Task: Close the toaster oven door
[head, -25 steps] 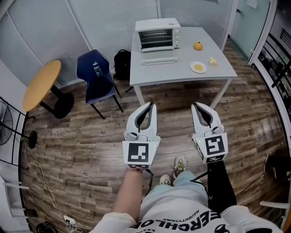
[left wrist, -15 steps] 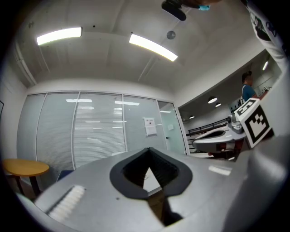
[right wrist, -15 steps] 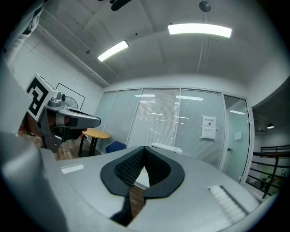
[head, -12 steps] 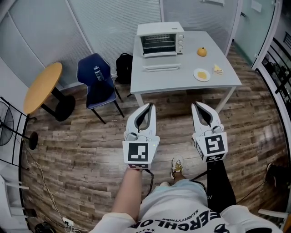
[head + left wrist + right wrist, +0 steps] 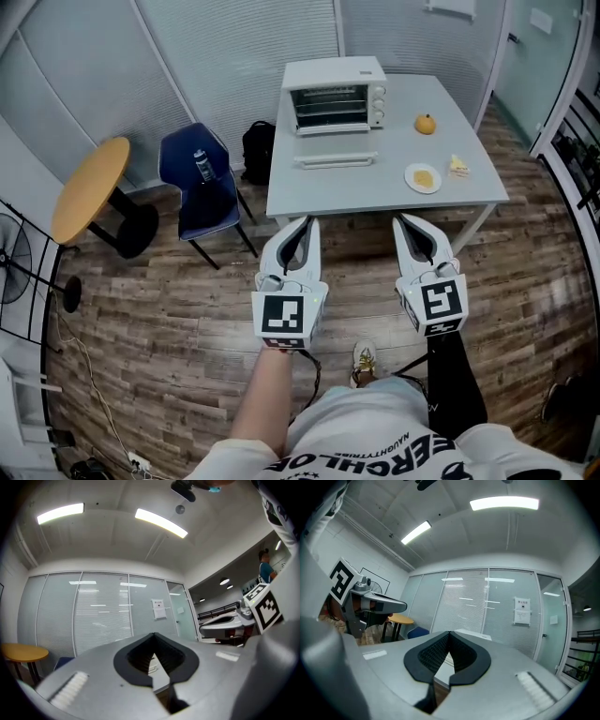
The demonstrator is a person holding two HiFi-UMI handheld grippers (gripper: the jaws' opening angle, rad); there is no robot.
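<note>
A white toaster oven [image 5: 335,97] stands at the back of a grey table [image 5: 375,192], its door [image 5: 336,160] folded down flat in front of it. My left gripper [image 5: 306,223] and right gripper [image 5: 404,221] hang side by side over the wooden floor, short of the table's near edge. Both are shut with their tips touching and hold nothing. In the left gripper view the left gripper [image 5: 153,637] shows only a sliver of the table between its pads. In the right gripper view the right gripper [image 5: 449,634] looks the same.
An orange [image 5: 426,123], a plate with food [image 5: 424,177] and a small wedge of food [image 5: 458,166] lie on the table's right part. Left of the table are a blue chair [image 5: 202,187], a black backpack [image 5: 258,145] and a round yellow table [image 5: 89,187].
The table and oven have drawn nearer and sit lower in the head view as the person steps forward. Both grippers keep the same pose and stay shut.
</note>
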